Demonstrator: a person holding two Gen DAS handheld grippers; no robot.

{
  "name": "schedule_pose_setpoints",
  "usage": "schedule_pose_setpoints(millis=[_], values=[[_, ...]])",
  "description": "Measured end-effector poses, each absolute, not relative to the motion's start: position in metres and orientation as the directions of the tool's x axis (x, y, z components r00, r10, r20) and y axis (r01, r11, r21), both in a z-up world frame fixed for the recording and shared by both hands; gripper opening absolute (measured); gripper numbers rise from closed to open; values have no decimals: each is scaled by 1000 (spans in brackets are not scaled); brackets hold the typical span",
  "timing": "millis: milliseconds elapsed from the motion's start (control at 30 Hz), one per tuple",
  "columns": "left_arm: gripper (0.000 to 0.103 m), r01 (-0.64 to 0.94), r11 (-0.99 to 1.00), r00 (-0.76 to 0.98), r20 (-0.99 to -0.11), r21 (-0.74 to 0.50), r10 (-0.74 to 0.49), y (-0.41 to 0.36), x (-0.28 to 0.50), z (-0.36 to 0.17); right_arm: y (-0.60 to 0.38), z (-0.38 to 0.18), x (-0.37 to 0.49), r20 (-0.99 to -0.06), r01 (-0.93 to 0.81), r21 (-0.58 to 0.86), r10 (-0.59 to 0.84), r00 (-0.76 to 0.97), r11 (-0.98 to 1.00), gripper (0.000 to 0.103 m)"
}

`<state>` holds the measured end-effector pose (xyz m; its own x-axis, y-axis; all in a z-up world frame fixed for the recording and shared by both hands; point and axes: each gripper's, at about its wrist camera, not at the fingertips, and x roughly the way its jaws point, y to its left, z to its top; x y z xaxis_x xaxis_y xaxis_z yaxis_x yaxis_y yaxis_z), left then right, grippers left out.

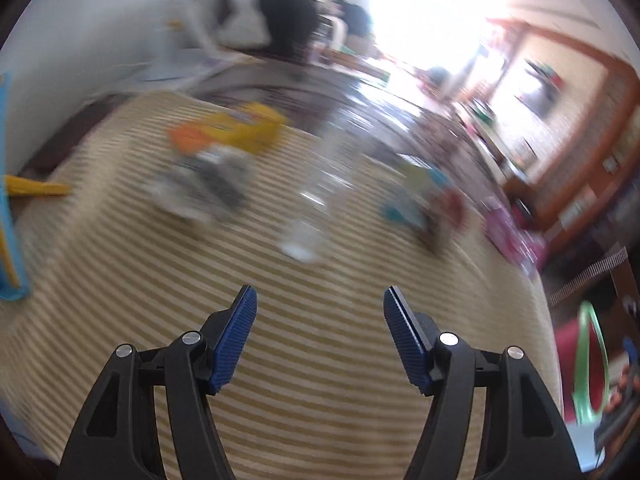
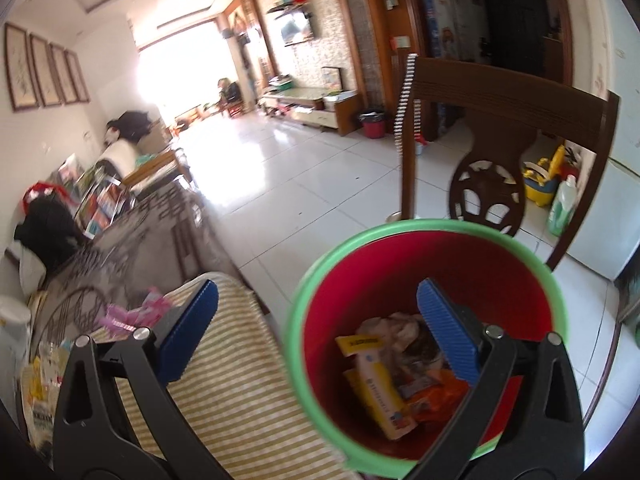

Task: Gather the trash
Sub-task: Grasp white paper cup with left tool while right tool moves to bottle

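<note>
In the blurred left wrist view, trash lies on a tan striped tablecloth (image 1: 320,360): a clear plastic bottle (image 1: 316,184) in the middle, a yellow and orange packet (image 1: 232,128), a grey wrapper (image 1: 204,184), a teal packet (image 1: 416,200) and a pink packet (image 1: 512,232). My left gripper (image 1: 320,294) hangs open over the cloth, short of the bottle, with nothing between its fingers. In the right wrist view, my right gripper (image 2: 316,286) stands open and empty above a red bin with a green rim (image 2: 296,320). The bin holds a yellow and white box (image 2: 376,384), an orange wrapper (image 2: 436,396) and crumpled paper (image 2: 392,328).
The bin stands on the floor off the table's edge, in front of a dark wooden chair (image 2: 500,120). A pink wrapper (image 2: 136,316) lies near the table's corner. A sofa with clothes and books (image 2: 100,200) runs along the left wall. White floor tiles stretch beyond.
</note>
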<state>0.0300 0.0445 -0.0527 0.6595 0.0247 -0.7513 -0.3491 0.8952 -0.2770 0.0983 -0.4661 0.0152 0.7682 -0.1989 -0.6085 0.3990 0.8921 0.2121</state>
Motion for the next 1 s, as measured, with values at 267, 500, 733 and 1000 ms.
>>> schedule_pose_setpoints(millis=[267, 500, 733, 1000], values=[[70, -441, 874, 610, -782, -203, 127, 121, 74, -51, -405, 8, 124, -640, 289, 129, -143, 755, 949, 98], [70, -392, 917, 539, -827, -78, 159, 128, 123, -71, -358, -1, 136, -657, 166, 26, -108, 746, 986, 98], [49, -398, 892, 558, -828, -213, 51, 146, 126, -77, -321, -13, 145, -681, 82, -47, -92, 727, 996, 98], [43, -384, 870, 596, -803, -309, -22, 133, 107, -66, -271, -18, 140, -659, -34, -160, -81, 748, 987, 98]])
